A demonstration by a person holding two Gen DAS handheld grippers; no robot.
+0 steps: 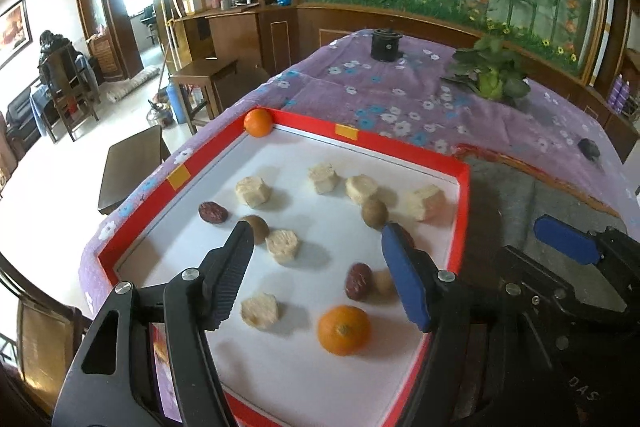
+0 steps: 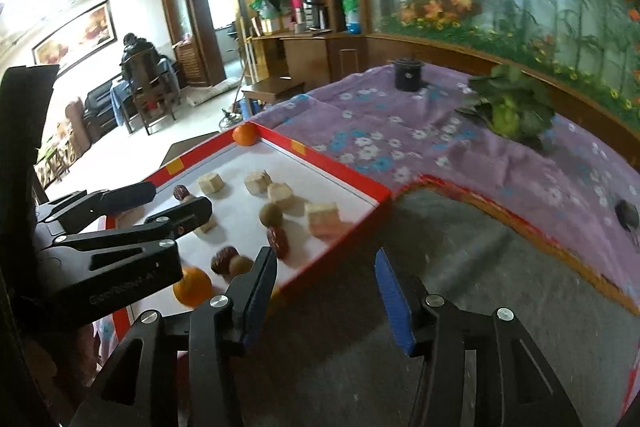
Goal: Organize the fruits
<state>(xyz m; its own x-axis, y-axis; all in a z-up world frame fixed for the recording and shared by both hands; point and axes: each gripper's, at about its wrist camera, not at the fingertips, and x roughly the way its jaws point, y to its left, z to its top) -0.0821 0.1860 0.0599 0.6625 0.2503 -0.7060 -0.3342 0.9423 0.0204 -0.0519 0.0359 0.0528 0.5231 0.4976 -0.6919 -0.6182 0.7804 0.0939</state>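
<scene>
Clearly the left tongs (image 1: 316, 243), spread and empty, hang directly over the red tray (image 1: 460, 211). The near orange (image 1: 344, 329) lies just below them, while the right tongs (image 2: 326, 263), also spread, are beside the tray over the grey mat (image 2: 480, 267).

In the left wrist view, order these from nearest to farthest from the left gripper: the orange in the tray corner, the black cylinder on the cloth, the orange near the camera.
1. Near orange, low in the tray, under the left gripper.
2. Corner orange, far-left tray corner.
3. Black cylinder, beyond the tray on the purple cloth.

the letters "das" are read on the right gripper (image 1: 568, 239) body, lower right; other embossed lettering is illegible.
</scene>
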